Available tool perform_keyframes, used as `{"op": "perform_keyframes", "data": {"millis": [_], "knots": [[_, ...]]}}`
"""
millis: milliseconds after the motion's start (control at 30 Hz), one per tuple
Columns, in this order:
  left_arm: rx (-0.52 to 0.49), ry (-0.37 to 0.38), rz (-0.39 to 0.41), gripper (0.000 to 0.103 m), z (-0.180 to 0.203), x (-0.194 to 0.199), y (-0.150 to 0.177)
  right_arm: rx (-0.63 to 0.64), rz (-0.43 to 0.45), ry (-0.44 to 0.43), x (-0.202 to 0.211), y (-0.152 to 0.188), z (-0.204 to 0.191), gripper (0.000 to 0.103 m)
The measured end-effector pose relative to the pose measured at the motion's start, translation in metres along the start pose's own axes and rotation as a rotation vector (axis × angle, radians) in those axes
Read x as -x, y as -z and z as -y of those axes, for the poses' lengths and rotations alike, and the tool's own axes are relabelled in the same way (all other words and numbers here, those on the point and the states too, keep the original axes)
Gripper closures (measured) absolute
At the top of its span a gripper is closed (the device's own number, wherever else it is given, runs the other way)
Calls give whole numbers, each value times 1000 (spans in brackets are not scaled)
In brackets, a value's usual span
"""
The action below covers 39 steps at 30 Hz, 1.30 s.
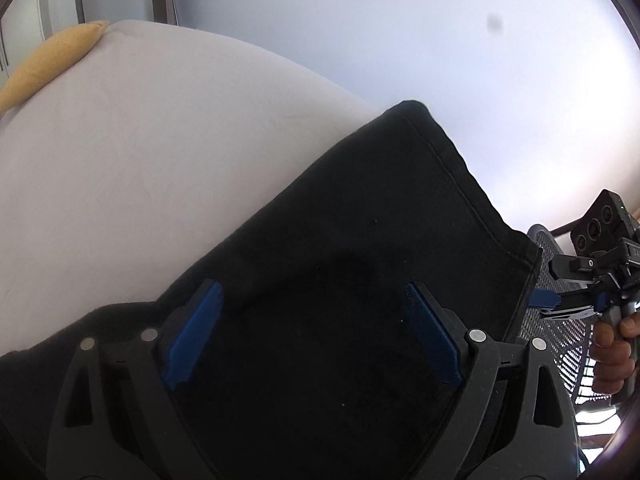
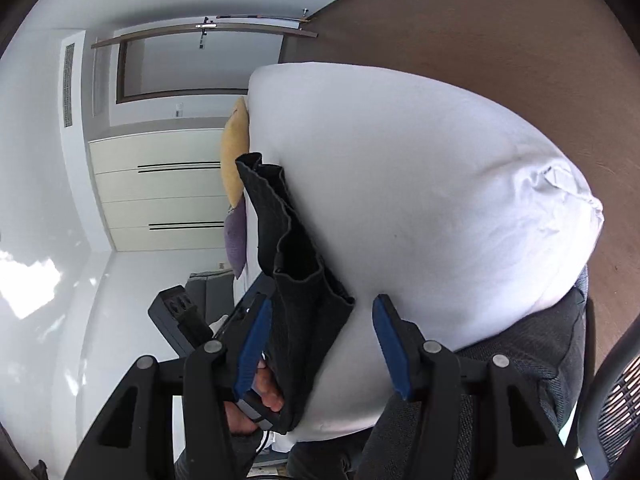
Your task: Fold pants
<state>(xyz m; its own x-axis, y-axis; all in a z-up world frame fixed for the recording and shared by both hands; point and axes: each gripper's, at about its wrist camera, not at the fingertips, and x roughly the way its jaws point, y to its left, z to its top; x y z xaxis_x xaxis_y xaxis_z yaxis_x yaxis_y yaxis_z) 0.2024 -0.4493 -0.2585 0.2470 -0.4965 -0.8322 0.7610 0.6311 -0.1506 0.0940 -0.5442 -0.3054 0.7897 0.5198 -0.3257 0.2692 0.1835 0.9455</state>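
Note:
Black pants (image 1: 320,248) lie folded on a white bed sheet (image 1: 140,152). My left gripper (image 1: 314,332) hovers open just over them, blue pads wide apart and nothing between them. At the fold's right edge my right gripper (image 1: 548,300) shows, held by a hand (image 1: 612,348). The right wrist view is rolled sideways and shows the pants (image 2: 296,280) edge-on against the sheet (image 2: 420,200). There my right gripper (image 2: 320,346) is open. The layered edge of the pants lies between its pads, close to the left pad (image 2: 252,344), and neither pad presses on it.
A yellow pillow (image 1: 52,64) (image 2: 234,156) and a purple cushion (image 2: 234,240) sit at the far end of the bed. A mesh chair (image 1: 560,340) (image 2: 616,400) stands close by the bed's near corner. White wardrobe doors (image 2: 160,188) and a brown wooden floor (image 2: 480,20) lie beyond.

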Motion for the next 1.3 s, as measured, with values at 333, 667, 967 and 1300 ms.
{"op": "perform_keyframes", "data": {"millis": [333, 667, 967, 1300], "knots": [[16, -1, 9, 12, 0, -1, -4, -45, -2, -143, -20, 4, 4, 45], [2, -5, -2, 12, -3, -4, 1, 11, 1, -104, -58, 3, -20, 49], [26, 18, -7, 12, -17, 0, -2, 66, 31, -29, -56, 7, -18, 86], [48, 26, -49, 16, -33, -5, -11, 183, 69, 74, -49, 9, -46, 92]]}}
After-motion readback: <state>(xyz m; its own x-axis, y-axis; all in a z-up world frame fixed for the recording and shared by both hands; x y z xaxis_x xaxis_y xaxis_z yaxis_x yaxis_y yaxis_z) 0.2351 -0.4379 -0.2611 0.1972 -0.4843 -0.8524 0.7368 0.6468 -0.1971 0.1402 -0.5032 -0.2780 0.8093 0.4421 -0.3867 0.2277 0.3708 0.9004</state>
